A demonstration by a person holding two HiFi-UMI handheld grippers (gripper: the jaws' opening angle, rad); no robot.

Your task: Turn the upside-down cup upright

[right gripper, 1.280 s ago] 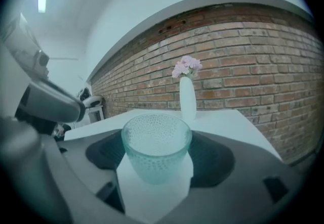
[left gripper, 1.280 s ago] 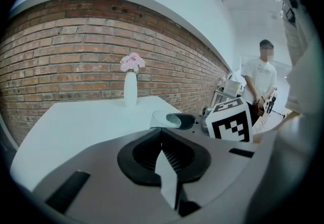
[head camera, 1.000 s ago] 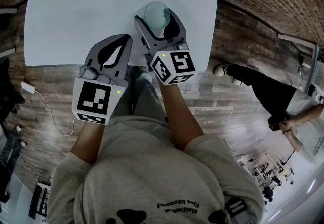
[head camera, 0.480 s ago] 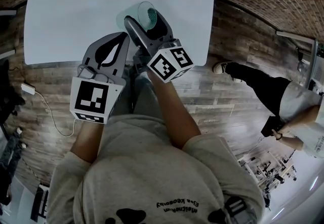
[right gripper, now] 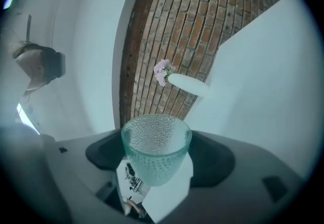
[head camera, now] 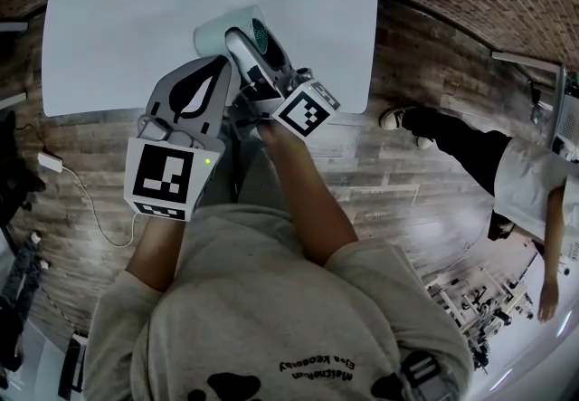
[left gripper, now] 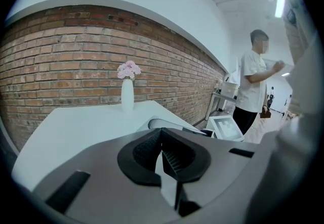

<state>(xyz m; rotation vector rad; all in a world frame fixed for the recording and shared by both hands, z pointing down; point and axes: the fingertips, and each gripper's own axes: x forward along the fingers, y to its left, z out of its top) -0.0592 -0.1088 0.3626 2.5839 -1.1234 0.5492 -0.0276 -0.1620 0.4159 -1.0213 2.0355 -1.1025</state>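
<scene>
Above white table [head camera: 118,19], the right tool [head camera: 256,44] clamps the tilted green cup [head camera: 213,35] between its jaws; left tool [head camera: 192,96] clenched empty.

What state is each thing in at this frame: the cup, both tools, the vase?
right tool: shut on the cup.
cup: tipped sideways, not yet upright.
left tool: jaws together, empty.
vase: upright on the table, pink flowers in it.

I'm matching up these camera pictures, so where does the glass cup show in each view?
Head view: glass cup upper centre, held by the right gripper.
Left gripper view: probably the pale rim just beyond the shut left gripper.
Right gripper view: cup lower centre, gripped.
Shared landmark: white table.
</scene>
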